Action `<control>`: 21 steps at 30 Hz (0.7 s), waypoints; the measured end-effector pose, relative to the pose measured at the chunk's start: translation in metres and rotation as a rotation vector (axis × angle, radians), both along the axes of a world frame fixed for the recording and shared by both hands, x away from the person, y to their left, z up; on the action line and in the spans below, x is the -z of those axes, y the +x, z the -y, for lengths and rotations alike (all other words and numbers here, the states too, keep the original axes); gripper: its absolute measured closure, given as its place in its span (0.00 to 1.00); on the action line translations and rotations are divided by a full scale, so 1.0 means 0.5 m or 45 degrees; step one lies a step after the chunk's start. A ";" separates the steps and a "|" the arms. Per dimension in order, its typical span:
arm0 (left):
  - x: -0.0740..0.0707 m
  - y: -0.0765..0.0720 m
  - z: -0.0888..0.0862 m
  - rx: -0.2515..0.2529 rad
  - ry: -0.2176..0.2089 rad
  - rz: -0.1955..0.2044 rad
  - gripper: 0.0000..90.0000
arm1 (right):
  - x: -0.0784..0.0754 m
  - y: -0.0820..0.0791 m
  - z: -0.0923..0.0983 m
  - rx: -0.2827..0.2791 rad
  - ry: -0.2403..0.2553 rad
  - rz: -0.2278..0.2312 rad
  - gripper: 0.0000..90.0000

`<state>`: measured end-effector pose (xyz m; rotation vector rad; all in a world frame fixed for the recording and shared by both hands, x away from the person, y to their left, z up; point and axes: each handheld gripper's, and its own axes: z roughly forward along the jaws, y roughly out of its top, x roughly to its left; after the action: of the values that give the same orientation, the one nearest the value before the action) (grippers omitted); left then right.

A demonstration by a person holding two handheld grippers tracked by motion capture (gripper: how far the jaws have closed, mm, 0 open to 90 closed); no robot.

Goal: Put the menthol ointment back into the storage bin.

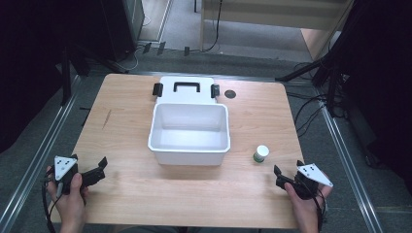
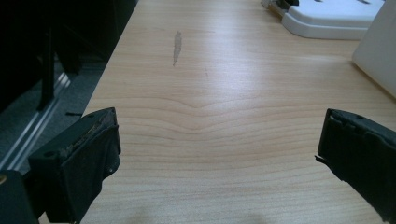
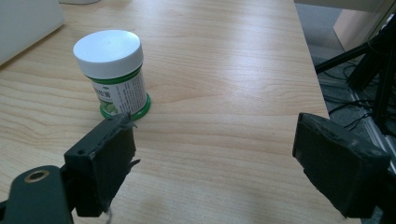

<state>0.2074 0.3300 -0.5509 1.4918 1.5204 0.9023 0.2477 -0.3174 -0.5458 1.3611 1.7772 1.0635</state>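
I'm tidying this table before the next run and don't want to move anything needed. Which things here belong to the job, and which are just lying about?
Likely part of the job:
- small white-capped jar, nearest the open right gripper
- open white box
- left gripper, open over bare wood

Just lying about:
- box lid with black handle, behind the box
- dark round disc in the table

A light wooden table carries an open white box at its middle, the box's lid lying flat just behind it. A small white-capped jar with a green base stands upright near the box's right front corner. A dark round disc lies beside the lid.
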 end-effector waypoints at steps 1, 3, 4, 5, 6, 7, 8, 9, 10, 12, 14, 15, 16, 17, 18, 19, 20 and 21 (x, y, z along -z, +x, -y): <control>0.000 0.000 0.001 0.004 0.004 -0.003 0.00 | 0.000 0.001 0.000 0.001 0.000 -0.002 0.15; 0.000 0.001 0.000 0.012 -0.002 -0.014 0.00 | 0.000 0.003 -0.002 -0.001 -0.010 -0.010 0.15; 0.000 0.002 -0.001 0.010 -0.009 -0.016 0.00 | 0.000 0.004 -0.003 -0.004 -0.011 -0.019 0.15; 0.000 0.002 -0.002 0.014 -0.019 -0.012 0.00 | 0.000 0.006 -0.003 -0.017 -0.016 -0.027 0.17; 0.000 0.002 -0.003 0.020 -0.028 -0.008 0.00 | 0.000 0.006 -0.004 -0.021 -0.015 -0.035 0.17; 0.000 0.001 -0.004 0.023 -0.036 -0.006 0.00 | 0.000 0.006 -0.004 -0.036 -0.012 -0.045 0.17; 0.000 0.000 -0.005 0.025 -0.038 -0.002 0.00 | 0.000 0.007 -0.004 -0.047 -0.010 -0.055 0.17; 0.000 0.000 -0.006 0.026 -0.045 0.003 0.00 | -0.002 0.007 -0.004 -0.053 -0.001 -0.069 0.17; 0.001 -0.001 -0.006 0.028 -0.052 0.008 0.00 | -0.005 0.008 -0.005 -0.068 -0.005 -0.084 0.17; 0.000 -0.002 -0.006 0.032 -0.047 0.005 0.00 | -0.012 0.010 -0.009 -0.096 -0.022 -0.128 0.18; 0.001 -0.002 -0.006 0.047 -0.048 0.018 0.00 | -0.018 0.012 -0.013 -0.118 -0.049 -0.168 0.18; 0.001 -0.003 -0.006 0.059 -0.055 0.026 0.00 | -0.020 0.014 -0.015 -0.122 -0.057 -0.193 0.18; 0.001 -0.003 -0.006 0.060 -0.056 0.027 0.00 | -0.021 0.016 -0.015 -0.131 -0.060 -0.221 0.18; 0.001 -0.003 -0.006 0.057 -0.062 0.025 0.00 | -0.023 0.017 -0.016 -0.141 -0.060 -0.247 0.18; 0.000 -0.004 -0.007 0.057 -0.064 0.026 0.00 | -0.025 0.020 -0.017 -0.143 -0.075 -0.283 0.18; 0.001 -0.004 -0.007 0.058 -0.068 0.028 0.00 | -0.027 0.022 -0.017 -0.142 -0.088 -0.304 0.18; 0.001 -0.004 -0.007 0.057 -0.071 0.029 0.00 | -0.030 0.025 -0.017 -0.139 -0.106 -0.323 0.18; 0.001 -0.004 -0.007 0.057 -0.071 0.028 0.00 | -0.036 0.028 -0.017 -0.146 -0.122 -0.353 0.18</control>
<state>0.2057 0.3337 -0.5512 1.4656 1.4793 0.8412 0.2619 -0.3088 -0.5280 1.4161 2.1009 0.8675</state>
